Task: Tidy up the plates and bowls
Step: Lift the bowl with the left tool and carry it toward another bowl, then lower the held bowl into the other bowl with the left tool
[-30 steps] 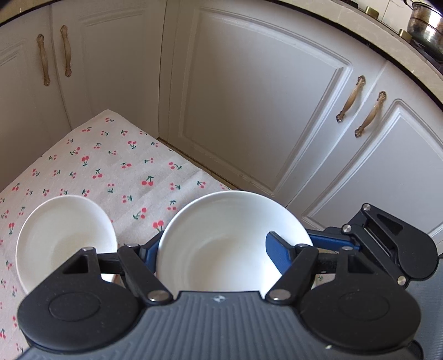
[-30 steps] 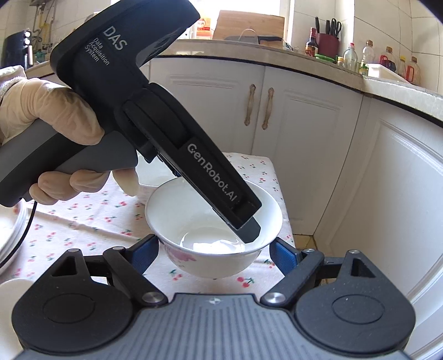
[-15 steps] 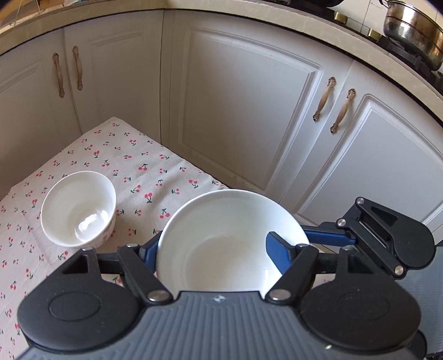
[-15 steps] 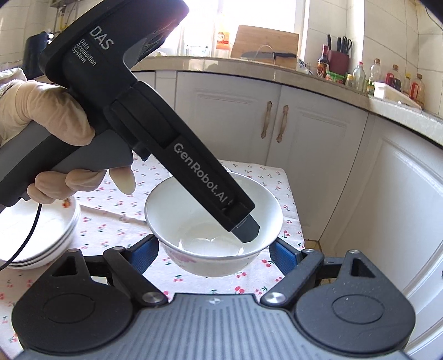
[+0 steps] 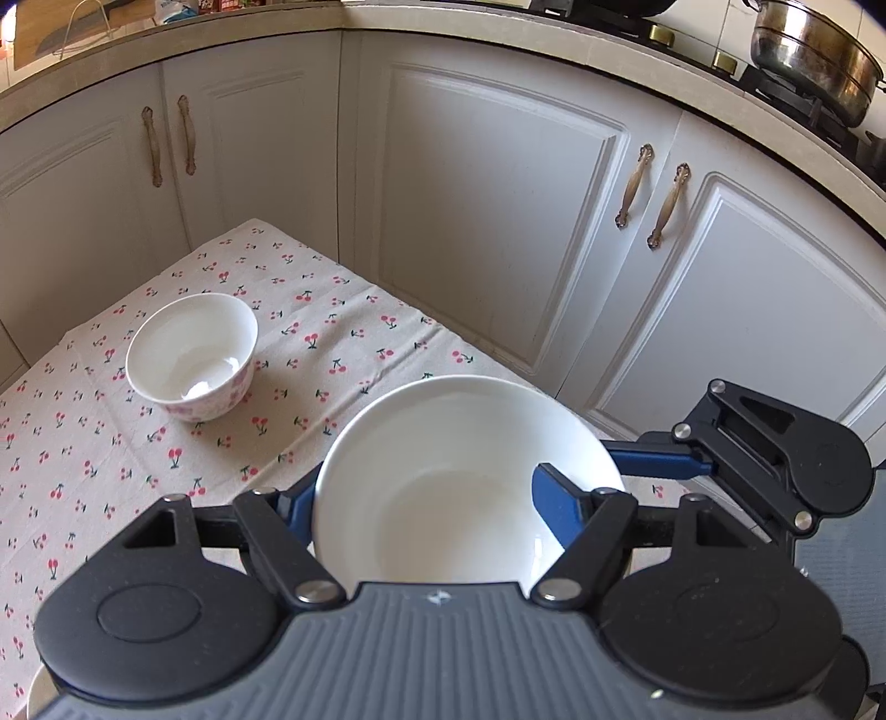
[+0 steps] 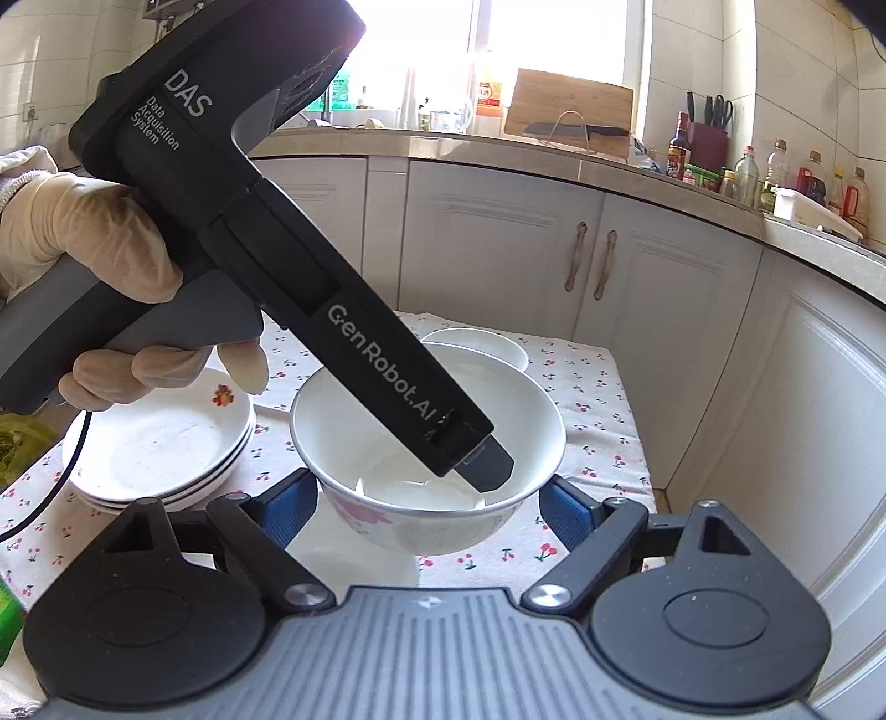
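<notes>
My left gripper (image 5: 426, 498) is shut on the rim of a white bowl (image 5: 459, 476), one finger inside and one outside, and holds it in the air above the cherry-print cloth (image 5: 138, 465). The same bowl shows in the right wrist view (image 6: 426, 443), with pink flowers on its side and the left gripper's finger (image 6: 487, 471) in it. My right gripper (image 6: 429, 498) is open and empty, its fingers either side of and below that bowl. A second bowl (image 5: 191, 354) stands on the cloth at the far left; its rim (image 6: 476, 343) shows behind the held bowl.
A stack of white plates (image 6: 160, 443) with a fruit print sits on the cloth at the left in the right wrist view. White cabinet doors (image 5: 498, 221) stand close behind the table. A steel pot (image 5: 814, 50) is on the stove up right.
The left gripper has lifted the bowl higher and pulled back, so the second bowl now looks smaller and farther. The plate stack has come into the right wrist view.
</notes>
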{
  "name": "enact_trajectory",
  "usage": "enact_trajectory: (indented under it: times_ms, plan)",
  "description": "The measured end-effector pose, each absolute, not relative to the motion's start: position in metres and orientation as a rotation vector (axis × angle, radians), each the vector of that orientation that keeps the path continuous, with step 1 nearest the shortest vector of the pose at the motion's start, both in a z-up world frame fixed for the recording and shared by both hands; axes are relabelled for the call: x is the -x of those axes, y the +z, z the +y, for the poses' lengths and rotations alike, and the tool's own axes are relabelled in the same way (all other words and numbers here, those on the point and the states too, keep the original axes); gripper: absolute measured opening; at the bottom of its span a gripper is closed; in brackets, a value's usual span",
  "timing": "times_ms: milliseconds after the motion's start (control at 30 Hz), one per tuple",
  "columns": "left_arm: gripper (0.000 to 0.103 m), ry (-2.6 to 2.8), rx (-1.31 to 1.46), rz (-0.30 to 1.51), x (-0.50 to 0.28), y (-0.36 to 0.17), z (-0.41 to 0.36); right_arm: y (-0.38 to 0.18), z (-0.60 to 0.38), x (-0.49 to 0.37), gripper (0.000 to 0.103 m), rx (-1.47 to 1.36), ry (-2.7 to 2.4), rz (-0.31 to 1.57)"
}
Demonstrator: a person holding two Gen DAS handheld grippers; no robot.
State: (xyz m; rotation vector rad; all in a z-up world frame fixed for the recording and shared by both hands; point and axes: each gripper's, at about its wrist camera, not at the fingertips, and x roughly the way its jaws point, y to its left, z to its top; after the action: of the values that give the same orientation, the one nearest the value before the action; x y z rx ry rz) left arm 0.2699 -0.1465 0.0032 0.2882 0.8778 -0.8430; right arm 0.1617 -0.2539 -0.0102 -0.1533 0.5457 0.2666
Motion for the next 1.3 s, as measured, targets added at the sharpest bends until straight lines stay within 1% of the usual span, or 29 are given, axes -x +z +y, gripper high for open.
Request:
enact_trajectory:
  times_ms: [300, 600, 900, 1300]
  plan:
    - [0.075, -0.816, -0.274, 0.875, -0.253, 0.003, -0.128, -0.011, -0.24, -0.146, 0.09, 0.166, 0.303, 0.548]
    - [0.075, -0.8, -0.25, 0.911, -0.246, -0.017, -0.113, -0.024, -0.229, -0.141, 0.09, 0.166, 0.352, 0.597]
    - [0.075, -0.804, -0.24, 0.949, -0.247, -0.038, -0.109, -0.04, -0.225, -0.146, 0.09, 0.163, 0.371, 0.667]
    - [0.076, -0.812, -0.265, 0.937, -0.243, -0.044, -0.11, -0.047, -0.229, -0.15, 0.09, 0.137, 0.387, 0.702]
